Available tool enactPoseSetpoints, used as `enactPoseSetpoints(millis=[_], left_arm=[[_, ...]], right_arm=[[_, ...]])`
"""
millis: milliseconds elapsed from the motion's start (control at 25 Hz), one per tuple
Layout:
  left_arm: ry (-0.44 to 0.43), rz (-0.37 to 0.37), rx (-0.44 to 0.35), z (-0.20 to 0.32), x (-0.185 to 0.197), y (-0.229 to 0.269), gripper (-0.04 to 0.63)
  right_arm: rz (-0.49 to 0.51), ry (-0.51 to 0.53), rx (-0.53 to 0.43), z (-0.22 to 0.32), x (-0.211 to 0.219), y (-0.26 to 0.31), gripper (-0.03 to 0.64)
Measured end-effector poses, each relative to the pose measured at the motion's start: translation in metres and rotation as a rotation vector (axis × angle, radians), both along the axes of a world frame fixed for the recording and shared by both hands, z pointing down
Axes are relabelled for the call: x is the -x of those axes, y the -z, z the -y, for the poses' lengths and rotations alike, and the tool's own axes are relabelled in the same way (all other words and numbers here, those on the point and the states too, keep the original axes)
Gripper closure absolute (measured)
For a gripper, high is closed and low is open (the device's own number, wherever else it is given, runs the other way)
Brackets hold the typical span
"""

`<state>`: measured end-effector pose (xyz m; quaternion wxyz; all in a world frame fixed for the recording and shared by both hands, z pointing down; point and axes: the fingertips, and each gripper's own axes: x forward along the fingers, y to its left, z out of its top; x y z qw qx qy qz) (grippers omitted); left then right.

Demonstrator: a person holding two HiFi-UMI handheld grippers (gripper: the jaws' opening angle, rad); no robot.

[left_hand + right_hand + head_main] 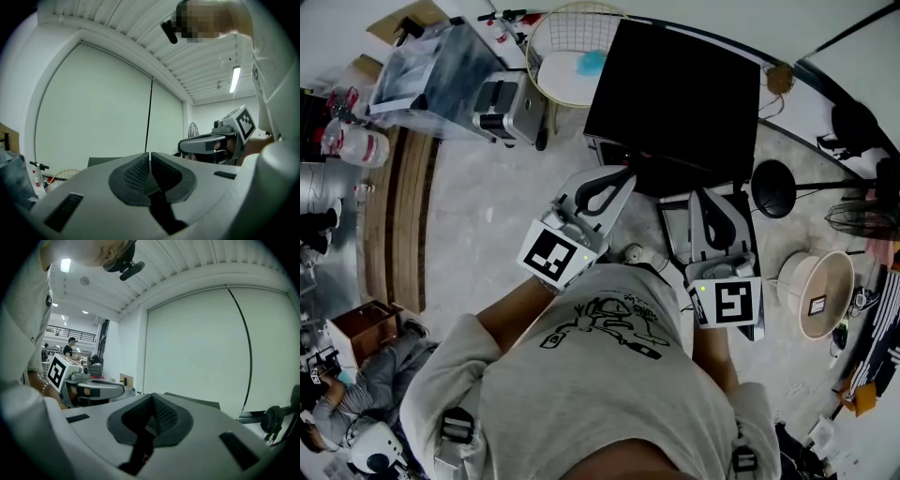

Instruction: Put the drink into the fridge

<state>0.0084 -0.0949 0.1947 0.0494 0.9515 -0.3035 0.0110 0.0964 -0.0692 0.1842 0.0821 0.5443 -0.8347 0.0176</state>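
**Status.** The person stands facing a black cabinet (675, 89), which by its size and shape is probably the fridge. Seen from above, it shows only its top, so its door cannot be checked. No drink appears in any view. The left gripper (150, 157) and the right gripper (152, 400) are held side by side, just short of the cabinet's near edge. Each has its fingers pressed together on nothing.

**Stage.** This layout fits two cases: the drink is out of sight and yet to be fetched, or it is already inside the cabinet behind a shut door. The views do not settle which.

**Handling notes.**
- Hold both grippers level and off the cabinet's near edge, where there is little room.
- Confirm the door's state from in front of the cabinet.

**Surroundings, relative to the cabinet.**
- Beyond its far left corner: a wire basket (572, 47).
- Further left: a grey machine (511, 108) and a wooden bench (398, 216).
- To its right: a black fan base (773, 187).
- Nearer the person on that side: a white round fan (820, 292).

**Obstructions.** A white plug (635, 252) lies on the floor at the cabinet's near side, between the grippers, and could trip the person.
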Motion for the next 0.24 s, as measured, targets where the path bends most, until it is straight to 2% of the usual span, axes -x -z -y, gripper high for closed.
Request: enactPoseSetpoints(millis=[240], left_arm=[[0.002,0.001,0.001,-0.002,-0.0003,0.0018,0.566]], right_arm=[[-0.023,-0.003,0.012,-0.0042,-0.0048,-0.0031,0.612]])
